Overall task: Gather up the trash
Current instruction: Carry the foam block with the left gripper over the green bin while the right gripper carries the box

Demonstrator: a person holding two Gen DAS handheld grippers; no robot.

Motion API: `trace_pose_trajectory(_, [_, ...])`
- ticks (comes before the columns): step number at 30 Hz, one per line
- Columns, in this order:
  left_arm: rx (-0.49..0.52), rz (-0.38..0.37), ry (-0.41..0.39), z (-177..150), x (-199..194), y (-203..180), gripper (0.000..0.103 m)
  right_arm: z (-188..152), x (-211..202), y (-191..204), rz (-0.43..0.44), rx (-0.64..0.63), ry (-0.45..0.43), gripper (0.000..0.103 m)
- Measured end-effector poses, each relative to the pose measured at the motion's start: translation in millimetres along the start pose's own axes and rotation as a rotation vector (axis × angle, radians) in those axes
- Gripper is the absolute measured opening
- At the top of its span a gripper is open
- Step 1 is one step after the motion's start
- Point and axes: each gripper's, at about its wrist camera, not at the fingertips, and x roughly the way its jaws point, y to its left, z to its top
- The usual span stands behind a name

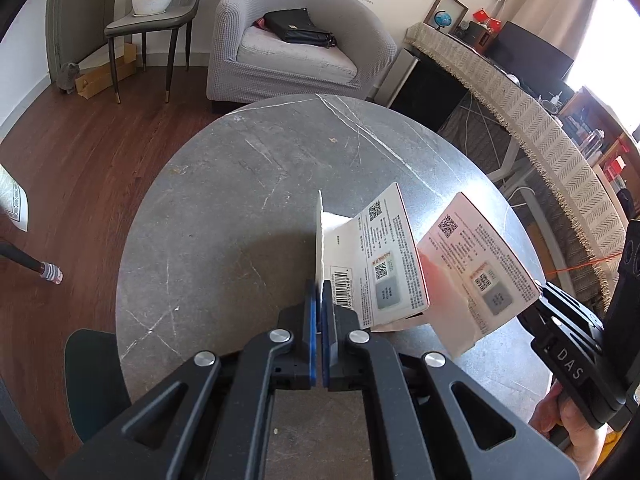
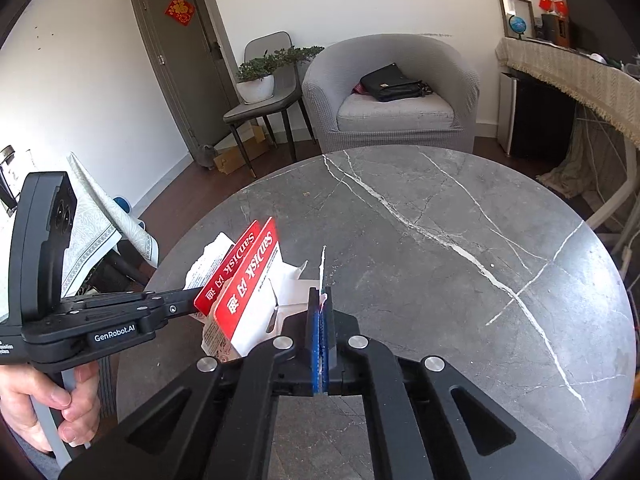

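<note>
Both grippers are raised over the round grey marble surface, each clamped on a torn SanDisk card package. The left gripper has its blue fingers pressed together on the edge of the first package, whose printed back with QR codes and barcode faces the left wrist camera. The right gripper has its fingers closed tight on a thin edge of the second package, its red front showing beside the first one. The two packages hang just beside each other over the near part of the surface, with the grippers angled toward one another. The marble beyond them lies bare. Past the surface stand a grey armchair carrying a black bag, a chair with a potted plant, and a cloth-draped desk to the right.
</note>
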Motion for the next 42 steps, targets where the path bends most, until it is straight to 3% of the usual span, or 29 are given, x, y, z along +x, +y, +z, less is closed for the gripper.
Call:
trace_pose_trajectory(15, [-0.003,0.082,-0.049,-12,-42,37,0.001,7,-5,15,0.070,0.012,-0.032,0.000])
trace_pose_trajectory(33, [-0.042,0.202,-0.076,-44,-106,117,0.001,12,16,101,0.190,-0.091,-0.028,0.000])
trace_pose_trajectory(42, [-0.106,0.229,-0.041,-74,-106,168,0.001,6,38,156,0.233,-0.183,0.023,0.000])
